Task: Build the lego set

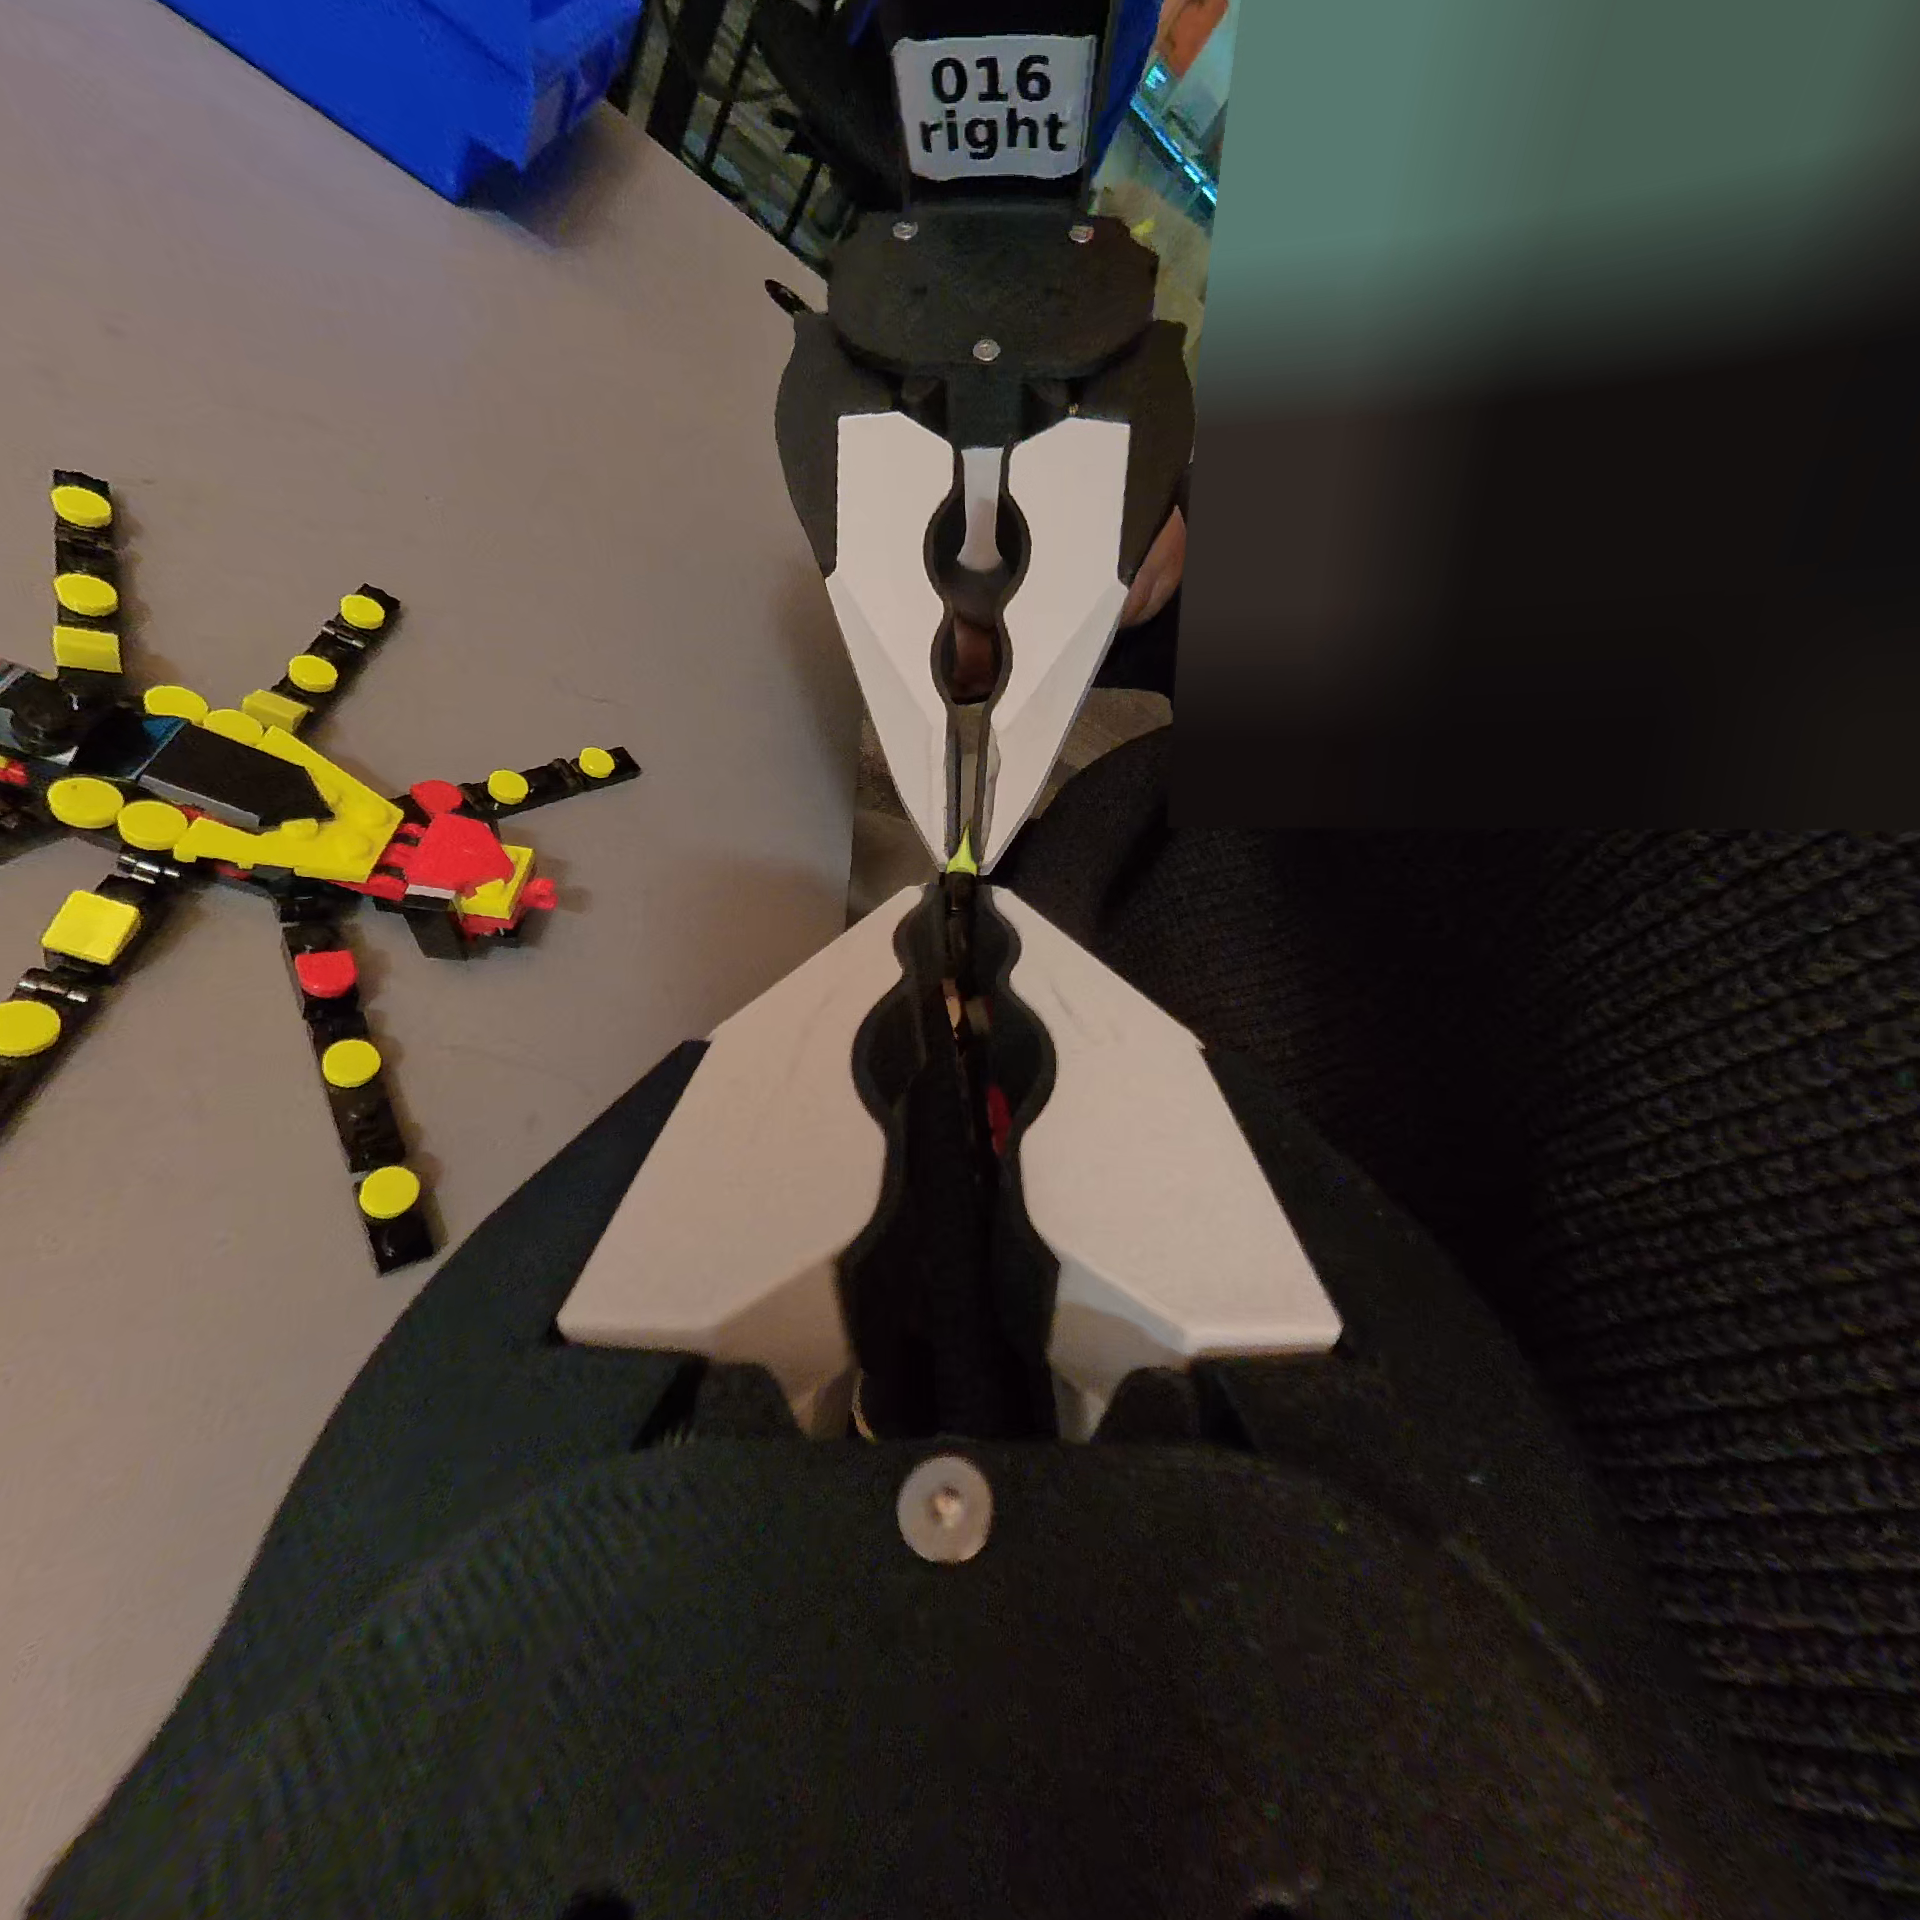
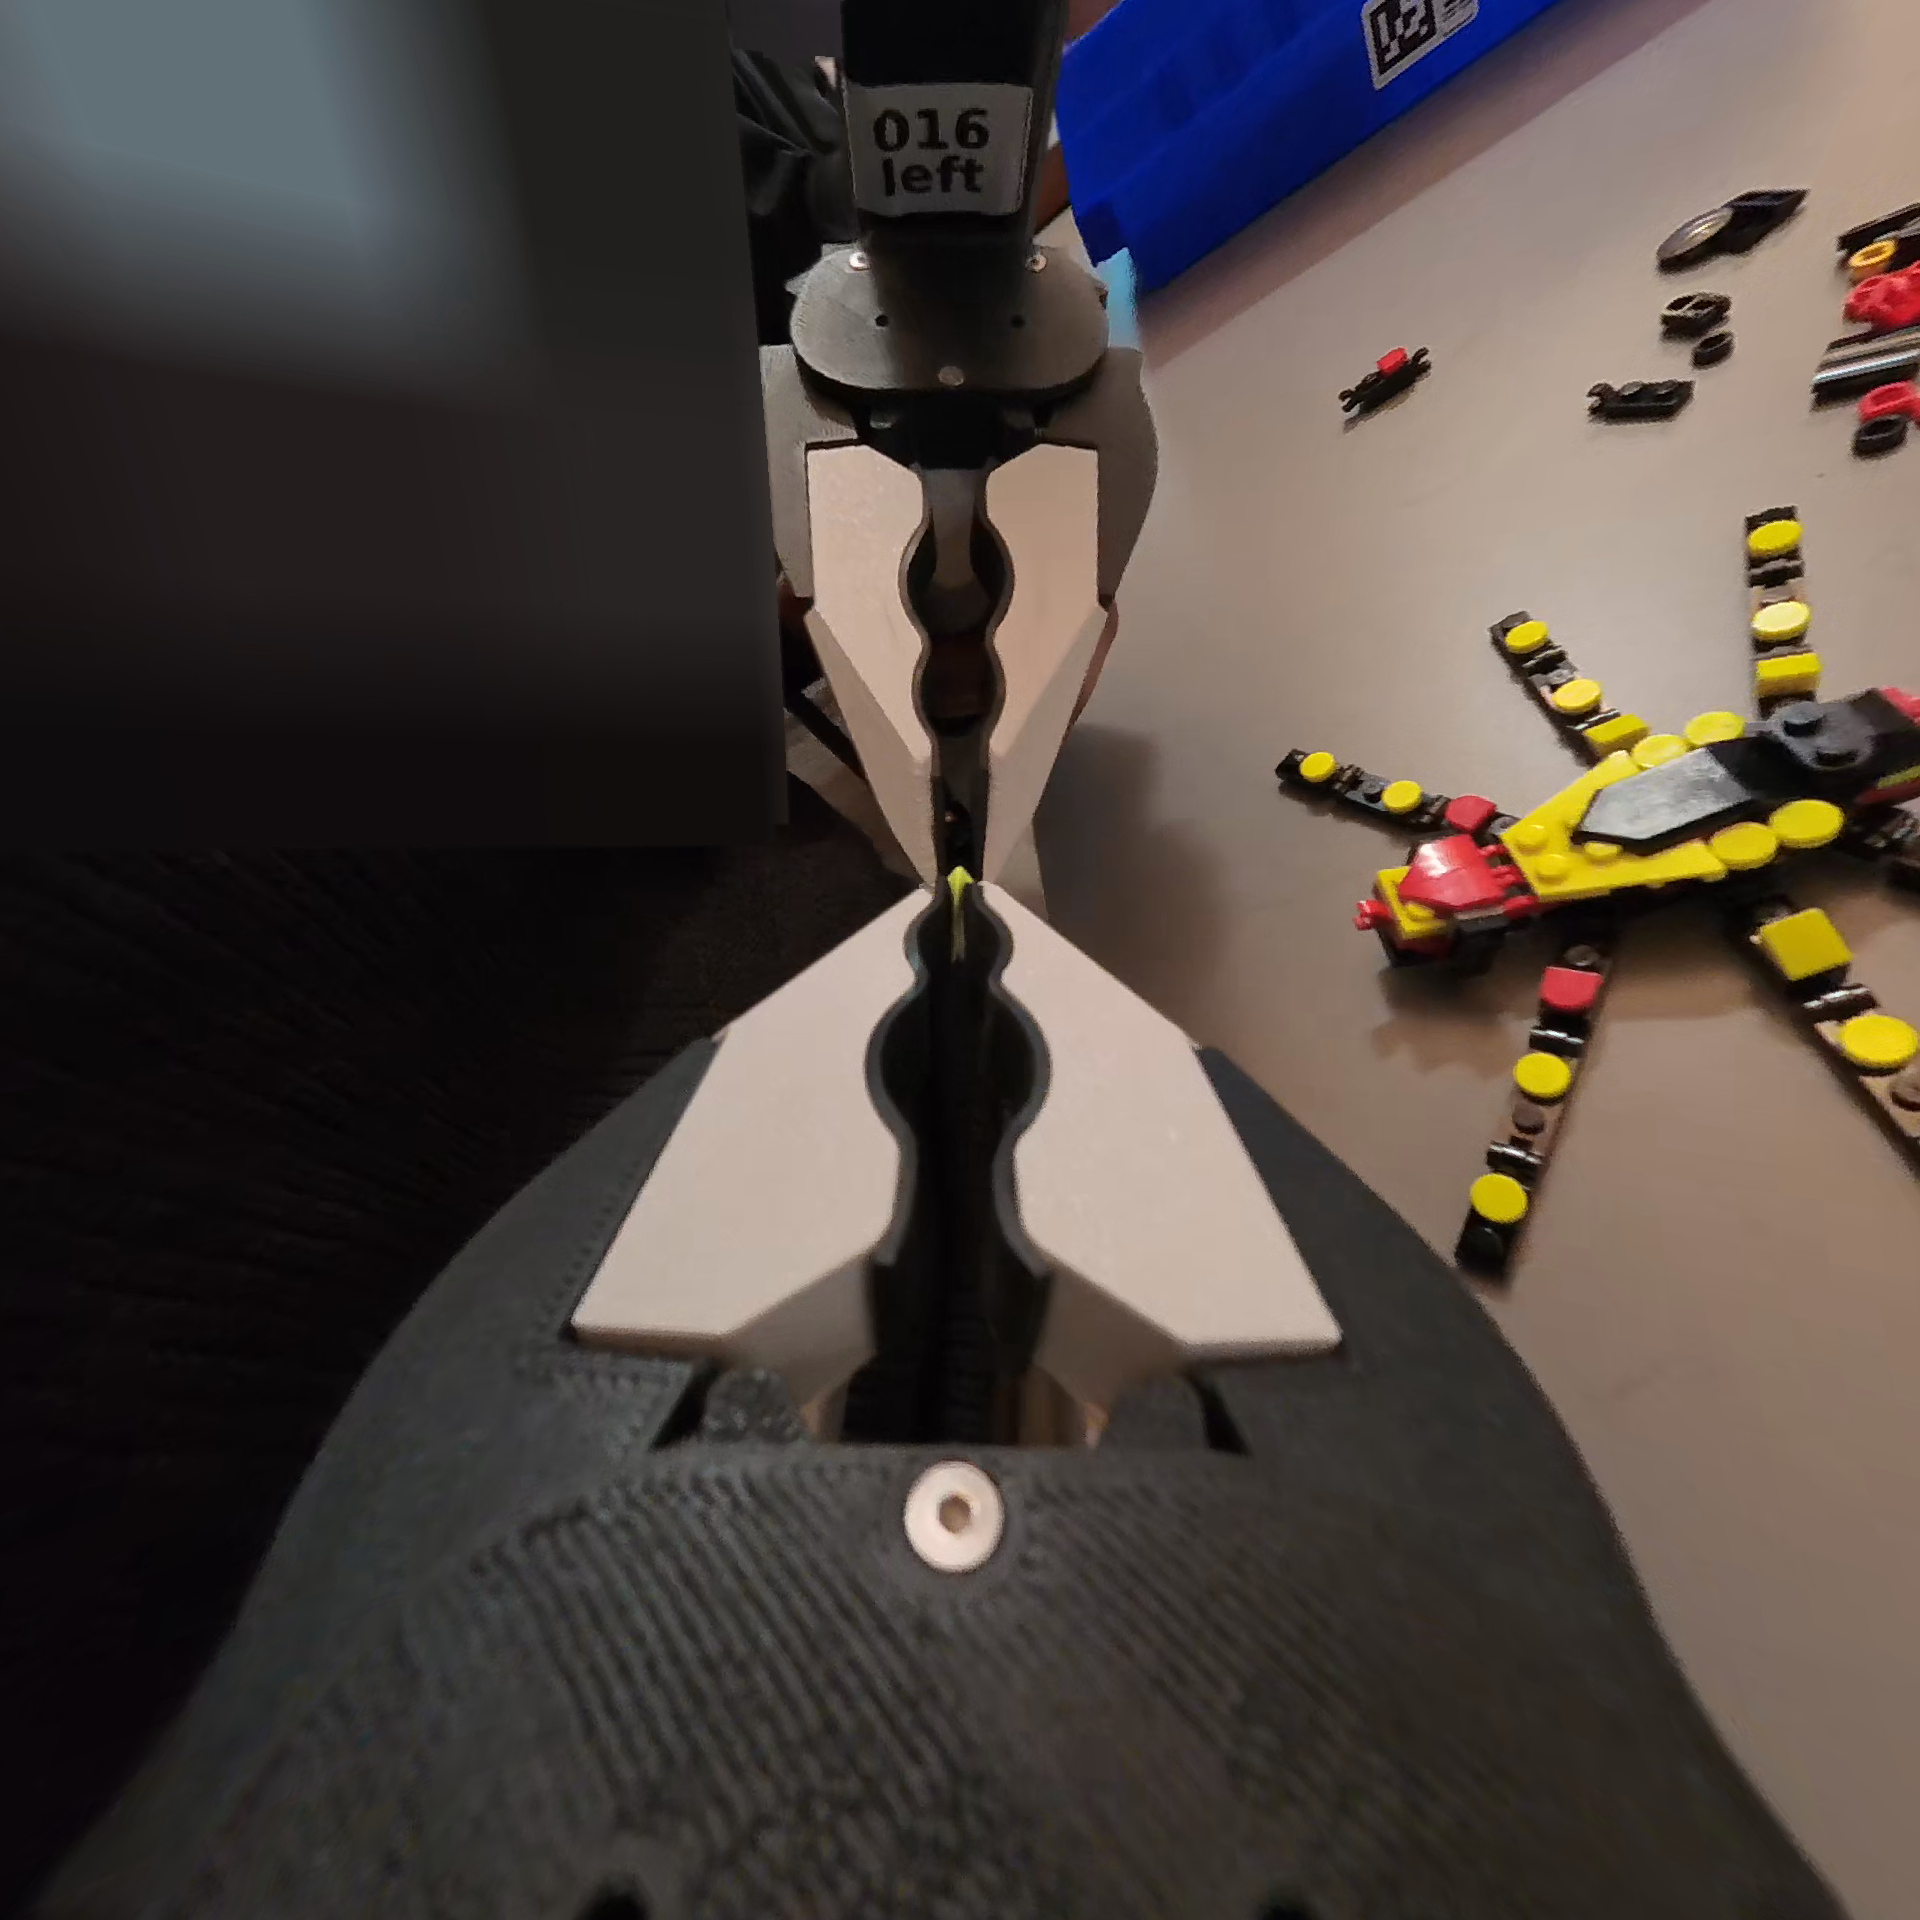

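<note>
A spider-like lego model [image 1: 260, 810] lies flat on the grey table [image 1: 499, 416]; it has a yellow and black body, a red head, and black legs with yellow round tiles. It also shows in the right wrist view [image 2: 1662, 831]. My two grippers meet tip to tip beside the table's edge. My left gripper [image 1: 958, 902] is shut on a small black piece [image 2: 956, 826]. My right gripper [image 2: 956, 896] is shut on a thin yellow-green piece [image 2: 958, 909], whose tip [image 1: 963, 852] touches the black piece. The pieces' full shapes are hidden by the fingers.
A blue bin [image 2: 1247, 125] stands at the back of the table [image 2: 1351, 1455] and also shows in the left wrist view [image 1: 416, 73]. Several loose black and red pieces [image 2: 1642, 400] lie beyond the model. Dark knit fabric [image 1: 1662, 1143] fills the space off the table's edge.
</note>
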`<state>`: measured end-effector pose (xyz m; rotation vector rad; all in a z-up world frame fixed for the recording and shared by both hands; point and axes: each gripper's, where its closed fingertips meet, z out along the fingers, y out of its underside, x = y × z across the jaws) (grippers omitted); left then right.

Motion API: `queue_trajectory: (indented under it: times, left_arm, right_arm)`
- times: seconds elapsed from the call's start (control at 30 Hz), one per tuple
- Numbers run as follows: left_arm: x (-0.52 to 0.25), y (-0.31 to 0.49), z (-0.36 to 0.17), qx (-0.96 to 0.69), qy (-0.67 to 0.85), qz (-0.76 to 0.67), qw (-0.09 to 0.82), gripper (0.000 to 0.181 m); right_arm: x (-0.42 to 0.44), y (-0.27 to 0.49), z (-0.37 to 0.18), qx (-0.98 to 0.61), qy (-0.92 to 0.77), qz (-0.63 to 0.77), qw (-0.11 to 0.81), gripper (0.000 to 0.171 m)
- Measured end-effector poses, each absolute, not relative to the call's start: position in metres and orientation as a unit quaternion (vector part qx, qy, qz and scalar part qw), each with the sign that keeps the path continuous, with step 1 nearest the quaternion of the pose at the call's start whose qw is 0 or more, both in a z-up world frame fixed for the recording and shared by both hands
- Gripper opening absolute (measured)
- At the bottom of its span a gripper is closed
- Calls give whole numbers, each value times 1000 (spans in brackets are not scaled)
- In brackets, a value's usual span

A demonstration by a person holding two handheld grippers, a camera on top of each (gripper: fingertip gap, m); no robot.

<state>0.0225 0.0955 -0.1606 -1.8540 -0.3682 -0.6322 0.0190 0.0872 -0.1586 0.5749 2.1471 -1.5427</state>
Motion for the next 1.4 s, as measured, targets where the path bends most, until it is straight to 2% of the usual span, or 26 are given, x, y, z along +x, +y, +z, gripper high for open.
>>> queue_trajectory:
  times: [0.2,0.23,0.3,0.4,0.6,0.9,1.0,1.1,1.4]
  left_arm:
    - [13,99,-148,-757,-177,-271,568,5]
    - [10,99,-145,-755,-181,-265,572,13]
    - [0,94,-144,-763,-189,-226,575,41]
    - [-14,86,-138,-752,-206,-196,595,58]
    - [-21,84,-140,-725,-234,-235,603,50]
    - [-12,85,-125,-685,-218,-292,630,18]
    - [-8,87,-121,-681,-208,-300,635,32]
    - [-6,88,-119,-674,-208,-311,638,33]
    - [2,91,-117,-671,-197,-330,634,13]
  right_arm:
    - [10,88,-148,225,749,-581,225,0]
    - [9,88,-143,227,737,-591,237,0]
    - [2,94,-137,244,716,-607,242,0]
    - [-16,109,-136,282,692,-621,237,0]
    - [-33,125,-125,330,620,-657,274,0]
    - [-21,116,-120,307,615,-659,306,0]
    - [-18,114,-119,304,608,-660,320,0]
    - [-16,112,-119,304,607,-659,324,0]
    - [-7,104,-118,289,605,-655,350,0]
